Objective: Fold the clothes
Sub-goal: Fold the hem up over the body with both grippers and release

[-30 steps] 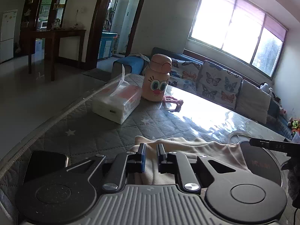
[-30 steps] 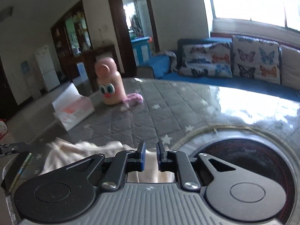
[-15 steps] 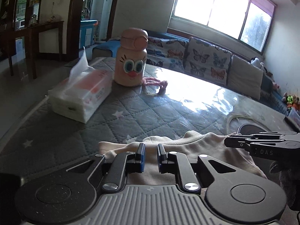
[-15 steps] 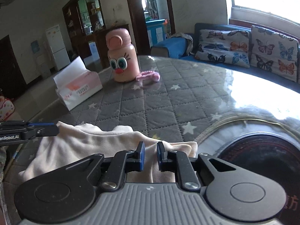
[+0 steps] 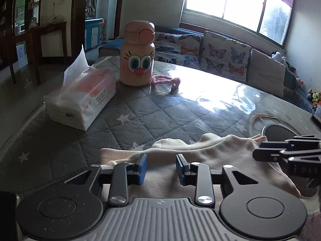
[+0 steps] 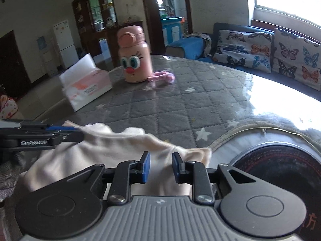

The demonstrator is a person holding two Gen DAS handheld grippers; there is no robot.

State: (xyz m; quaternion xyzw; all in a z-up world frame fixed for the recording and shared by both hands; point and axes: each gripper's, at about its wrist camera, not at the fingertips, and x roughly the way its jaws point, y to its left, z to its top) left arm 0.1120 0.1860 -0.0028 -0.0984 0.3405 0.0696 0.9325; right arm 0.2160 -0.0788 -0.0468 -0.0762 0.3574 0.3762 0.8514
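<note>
A cream garment (image 5: 210,150) lies bunched on the grey quilted table (image 5: 140,118); it also shows in the right wrist view (image 6: 104,148). My left gripper (image 5: 161,167) is open just above the garment's left part, its blue pads apart with cloth showing between them. My right gripper (image 6: 159,165) is open above the garment's right end. The right gripper appears from the side at the right of the left wrist view (image 5: 286,152). The left gripper appears at the left of the right wrist view (image 6: 42,136).
A tissue box (image 5: 80,100), a peach cartoon-face bottle (image 5: 138,54) and a pink strap (image 5: 166,80) stand at the far side. A dark round plate (image 6: 280,164) lies right of the garment. A phone (image 5: 8,204) lies at the near left. A sofa is behind.
Both grippers have opened and let go of the garment, which now lies on the table. Both moved forward and lower toward the table.
</note>
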